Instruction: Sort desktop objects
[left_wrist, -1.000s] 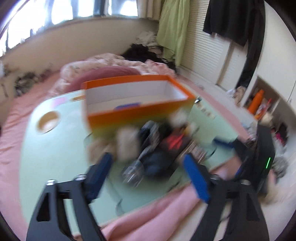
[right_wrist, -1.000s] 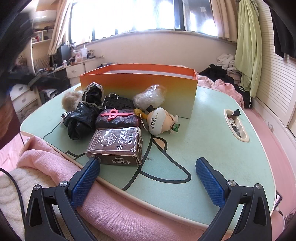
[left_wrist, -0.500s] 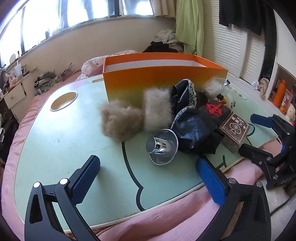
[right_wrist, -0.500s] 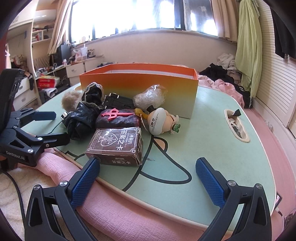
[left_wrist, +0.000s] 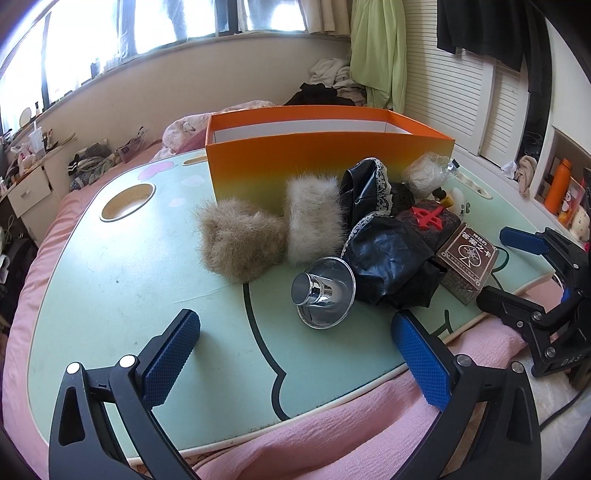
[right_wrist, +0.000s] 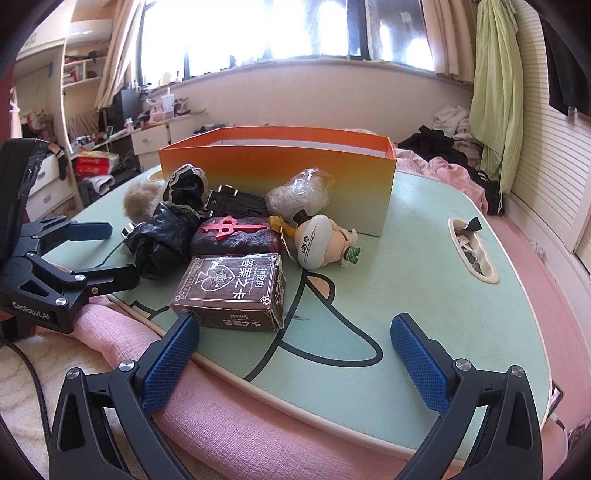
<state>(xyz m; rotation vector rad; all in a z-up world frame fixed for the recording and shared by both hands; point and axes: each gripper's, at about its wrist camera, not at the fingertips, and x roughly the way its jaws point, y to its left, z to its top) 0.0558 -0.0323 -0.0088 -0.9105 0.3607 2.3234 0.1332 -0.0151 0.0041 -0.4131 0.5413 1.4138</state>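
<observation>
Both views show an open orange box (left_wrist: 328, 162) (right_wrist: 280, 173) on the mint-green lap table (left_wrist: 110, 295). In front of it lie a brown fur piece (left_wrist: 240, 240), a white fur piece (left_wrist: 314, 221), a shiny metal cup (left_wrist: 323, 291) on its side, a crumpled black bag (left_wrist: 388, 258), a brown card box (right_wrist: 231, 288), a dark red case (right_wrist: 234, 238), a white figurine (right_wrist: 321, 243) and a plastic-wrapped bundle (right_wrist: 299, 194). My left gripper (left_wrist: 294, 321) is open, just short of the metal cup. Near the card box, my right gripper (right_wrist: 294, 322) is open and holds nothing.
A pink blanket (right_wrist: 258, 398) lies under the table's near edge. The table has a round cup hole (left_wrist: 127, 201) at the left and a slot tray (right_wrist: 472, 251) at the right. Clothes, drawers and shelves crowd the room behind.
The left gripper sank from a blurred, higher view to just above the table edge, and its jaws widened. It came into the right wrist view at the left. The right gripper stayed still.
</observation>
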